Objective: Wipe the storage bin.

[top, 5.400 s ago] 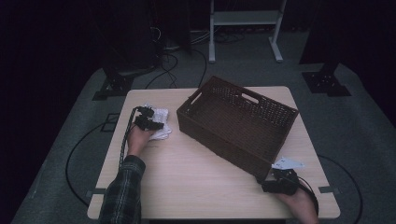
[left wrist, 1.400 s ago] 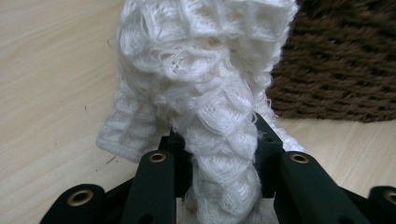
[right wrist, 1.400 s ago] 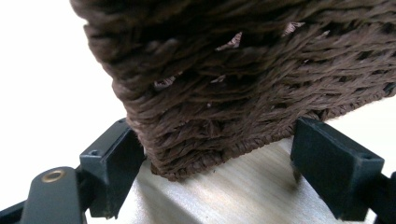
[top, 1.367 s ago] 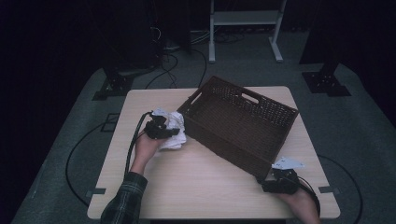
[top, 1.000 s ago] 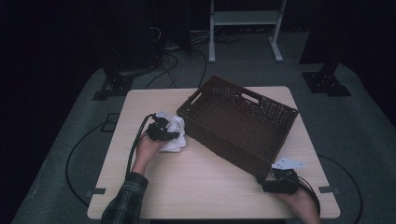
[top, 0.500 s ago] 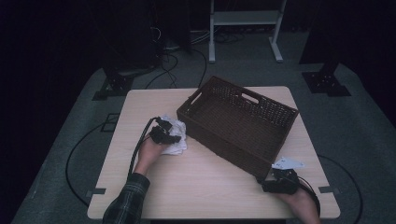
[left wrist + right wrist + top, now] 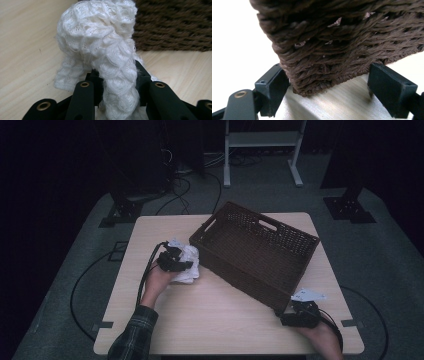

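A crumpled white knitted cloth (image 7: 190, 266) lies against the table (image 7: 225, 320) just left of a dark brown wicker basket (image 7: 250, 275). My left gripper (image 7: 181, 264) is shut on the cloth (image 7: 100, 37); a fold is pinched between its black jaws (image 7: 117, 75), with the basket wall (image 7: 175, 25) close behind. At the table's near right, my right gripper (image 7: 285, 315) stands open around the basket's near corner (image 7: 332, 50). In the right gripper view (image 7: 329, 82), the left jaw sits against the weave and the right jaw stands apart from it.
The basket sits askew across the right half of the light wooden table. Black cables trail from the left gripper over the table's left edge (image 7: 145, 285). On the floor behind stand a white metal frame (image 7: 260, 140) and dark stand feet (image 7: 350, 210).
My left gripper has carried the white cloth from the table's left side rightward to the basket's wall. The right gripper has stayed at the basket's corner.
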Demonstrator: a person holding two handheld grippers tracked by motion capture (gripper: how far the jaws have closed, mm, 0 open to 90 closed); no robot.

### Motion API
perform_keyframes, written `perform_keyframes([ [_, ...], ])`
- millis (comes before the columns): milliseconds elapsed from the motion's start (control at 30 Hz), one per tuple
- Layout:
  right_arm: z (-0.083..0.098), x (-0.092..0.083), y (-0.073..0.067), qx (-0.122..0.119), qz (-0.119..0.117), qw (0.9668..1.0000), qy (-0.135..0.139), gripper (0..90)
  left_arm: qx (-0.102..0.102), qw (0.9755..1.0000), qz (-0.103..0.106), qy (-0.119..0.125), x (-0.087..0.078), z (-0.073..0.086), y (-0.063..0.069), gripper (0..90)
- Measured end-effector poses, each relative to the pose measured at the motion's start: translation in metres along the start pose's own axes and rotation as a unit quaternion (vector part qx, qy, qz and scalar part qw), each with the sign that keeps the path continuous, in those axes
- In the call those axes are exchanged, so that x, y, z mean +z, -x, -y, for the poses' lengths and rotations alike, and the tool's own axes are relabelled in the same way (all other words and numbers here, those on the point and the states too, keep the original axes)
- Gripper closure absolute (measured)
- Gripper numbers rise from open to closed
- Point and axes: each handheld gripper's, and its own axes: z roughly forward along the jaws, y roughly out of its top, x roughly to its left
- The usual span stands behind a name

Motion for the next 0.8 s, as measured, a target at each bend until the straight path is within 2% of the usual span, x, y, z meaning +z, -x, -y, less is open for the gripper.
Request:
perform_keyframes([
  [100,0.000,0.000,0.000,0.000,0.000,1.0000,0.000,17.1,0.002,0.9998,0.004,0.017,-0.007,-0.003,0.001,68.3],
  [167,0.000,0.000,0.000,0.000,0.000,1.0000,0.000,17.1,0.007,0.9998,0.003,0.018,-0.013,-0.006,0.002,68.2],
  [367,0.000,0.000,0.000,0.000,0.000,1.0000,0.000,17.1,0.015,0.9991,0.005,0.040,-0.028,-0.014,0.007,68.2],
  [500,0.000,0.000,0.000,0.000,0.000,1.0000,0.000,17.4,0.019,0.9980,0.007,0.060,-0.038,-0.018,0.010,68.2],
  [567,0.000,0.000,0.000,0.000,0.000,1.0000,0.000,17.4,0.017,0.9967,0.012,0.079,-0.043,-0.020,0.012,68.2],
  [700,0.000,0.000,0.000,0.000,0.000,1.0000,0.000,17.4,0.018,0.9958,0.019,0.088,-0.049,-0.023,0.015,68.3],
  [800,0.000,0.000,0.000,0.000,0.000,1.0000,0.000,17.4,0.019,0.9962,0.020,0.082,-0.047,-0.023,0.015,68.2],
])
